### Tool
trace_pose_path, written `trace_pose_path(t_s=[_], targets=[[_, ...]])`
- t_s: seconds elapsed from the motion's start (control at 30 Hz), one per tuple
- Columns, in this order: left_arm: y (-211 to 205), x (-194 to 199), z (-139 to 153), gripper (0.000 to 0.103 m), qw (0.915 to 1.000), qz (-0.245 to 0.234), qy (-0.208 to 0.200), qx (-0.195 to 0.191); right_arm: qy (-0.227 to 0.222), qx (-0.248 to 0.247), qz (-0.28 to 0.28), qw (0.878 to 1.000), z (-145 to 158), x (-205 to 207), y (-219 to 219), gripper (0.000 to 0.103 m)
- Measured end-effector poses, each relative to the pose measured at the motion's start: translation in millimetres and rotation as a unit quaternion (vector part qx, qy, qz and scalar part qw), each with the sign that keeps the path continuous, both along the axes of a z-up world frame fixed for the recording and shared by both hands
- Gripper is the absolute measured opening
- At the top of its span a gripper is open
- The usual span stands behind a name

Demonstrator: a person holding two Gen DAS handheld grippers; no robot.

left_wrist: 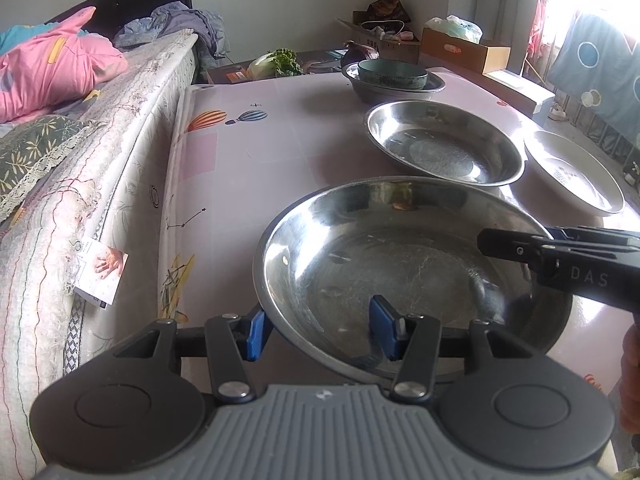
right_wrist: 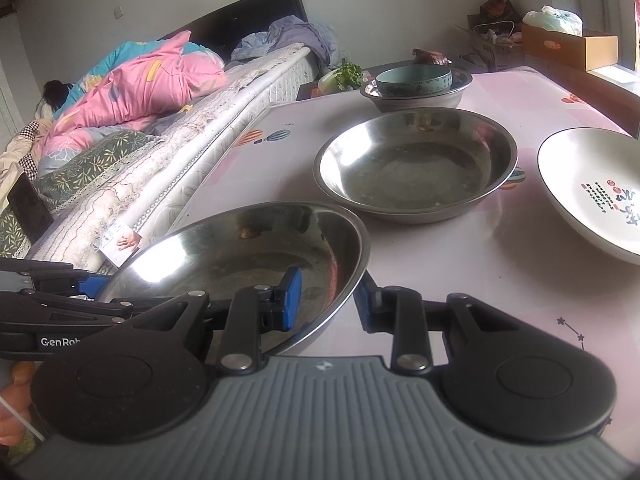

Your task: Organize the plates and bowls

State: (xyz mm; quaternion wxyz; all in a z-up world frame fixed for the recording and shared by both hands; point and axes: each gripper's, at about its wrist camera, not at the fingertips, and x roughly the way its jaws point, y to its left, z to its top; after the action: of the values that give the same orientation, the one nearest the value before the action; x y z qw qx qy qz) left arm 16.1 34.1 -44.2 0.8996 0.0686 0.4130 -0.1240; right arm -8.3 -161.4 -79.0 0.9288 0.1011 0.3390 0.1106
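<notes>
A near steel plate [left_wrist: 400, 264] sits at the table's front; it also shows in the right wrist view [right_wrist: 248, 248]. My left gripper [left_wrist: 320, 330] straddles its left rim, jaws open wide, one pad inside and one outside. My right gripper [right_wrist: 326, 298] straddles its right rim, jaws open, pads apart from the metal; it also shows from the side in the left wrist view [left_wrist: 496, 244]. A second steel plate [left_wrist: 444, 142] [right_wrist: 416, 164] lies behind. A white printed plate [left_wrist: 576, 172] [right_wrist: 596, 188] lies to the right. A teal bowl [left_wrist: 392, 74] [right_wrist: 414, 80] rests in a steel bowl [left_wrist: 392, 90] [right_wrist: 416, 98] at the back.
The table [left_wrist: 248, 168] has a pink patterned cloth and stands against a bed [left_wrist: 80, 152] on the left with a pink quilt [right_wrist: 136, 88]. Vegetables [left_wrist: 276, 62] and cardboard boxes [left_wrist: 464, 50] lie beyond the far edge.
</notes>
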Motion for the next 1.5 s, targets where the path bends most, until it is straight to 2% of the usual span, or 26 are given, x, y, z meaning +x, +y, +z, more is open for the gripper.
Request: trace_pose_path(t_s=[1.03, 1.27, 1.5], targets=[[-4, -6, 16, 0.051, 0.9996, -0.003, -0.027, -0.006, -0.041, 0.021, 0.003, 0.999, 12, -15, -13, 0.029], [-26, 8, 32, 0.051, 0.9986, -0.023, -0.047, 0.003, -0.059, 0.029, -0.011, 0.998, 24, -15, -28, 0.029], [-69, 37, 42, 0.051, 0.9969, -0.06, -0.05, -0.01, -0.062, 0.029, -0.052, 0.996, 37, -4, -69, 0.029]])
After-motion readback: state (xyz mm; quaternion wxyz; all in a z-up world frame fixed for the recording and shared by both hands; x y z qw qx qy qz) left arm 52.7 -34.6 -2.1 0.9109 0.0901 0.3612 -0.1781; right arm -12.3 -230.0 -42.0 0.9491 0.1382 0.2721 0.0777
